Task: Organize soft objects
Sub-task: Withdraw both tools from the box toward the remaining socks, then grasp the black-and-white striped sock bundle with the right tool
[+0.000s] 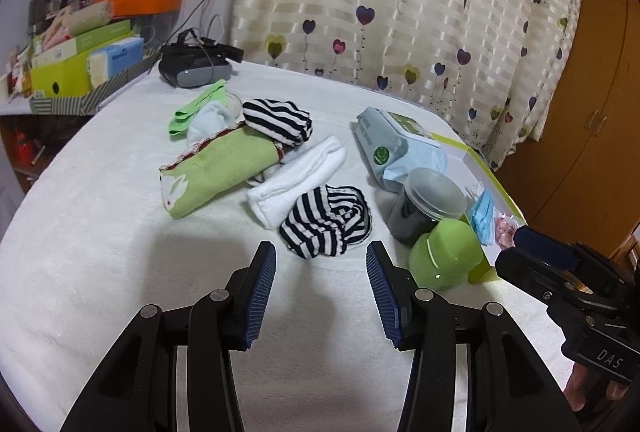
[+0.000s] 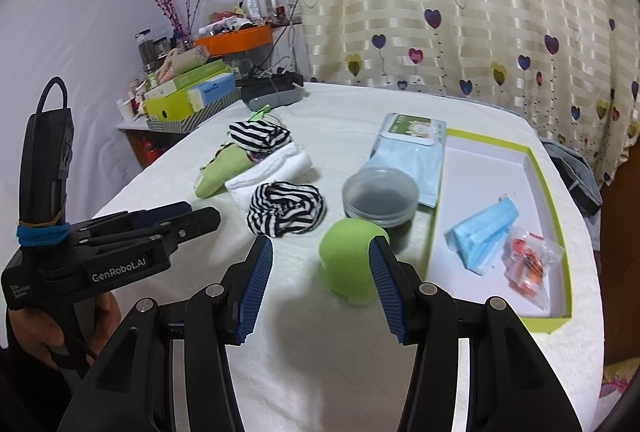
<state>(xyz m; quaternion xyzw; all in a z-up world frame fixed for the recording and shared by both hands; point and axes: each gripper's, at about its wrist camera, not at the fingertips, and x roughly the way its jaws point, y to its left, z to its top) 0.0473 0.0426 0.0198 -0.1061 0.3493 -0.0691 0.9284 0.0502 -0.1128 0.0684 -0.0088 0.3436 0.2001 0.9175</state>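
The striped sock [image 1: 326, 222], crumpled black-and-white, lies on the white-covered table [image 1: 100, 272] just ahead of the left tongs [image 1: 321, 288], which hang low over the cloth with both blue pads spread wide and nothing between them. The right tongs [image 2: 321, 282] are likewise wide open and empty, levelled at a green rounded container [image 2: 350, 264] standing just beyond their tips; its far side is cut off by the right pad. In the right wrist view the left tongs appear side-on at the left edge, with a hand [image 2: 52, 332] gripping the handle, partly lost in the dark rim. Behind the near sock sit a white folded cloth [image 1: 298, 177], a green sock with a rabbit print [image 1: 218, 169] and a second striped sock [image 1: 278, 121], overlapping so their edges are hard to separate. To the right are a lidded dark jar [image 2: 380, 197], a pale blue packet [image 2: 412, 147], and a green-rimmed tray [image 2: 554, 207] holding blue face masks [image 2: 482, 232] and a small clear bag [image 2: 528, 262] whose contents blur.
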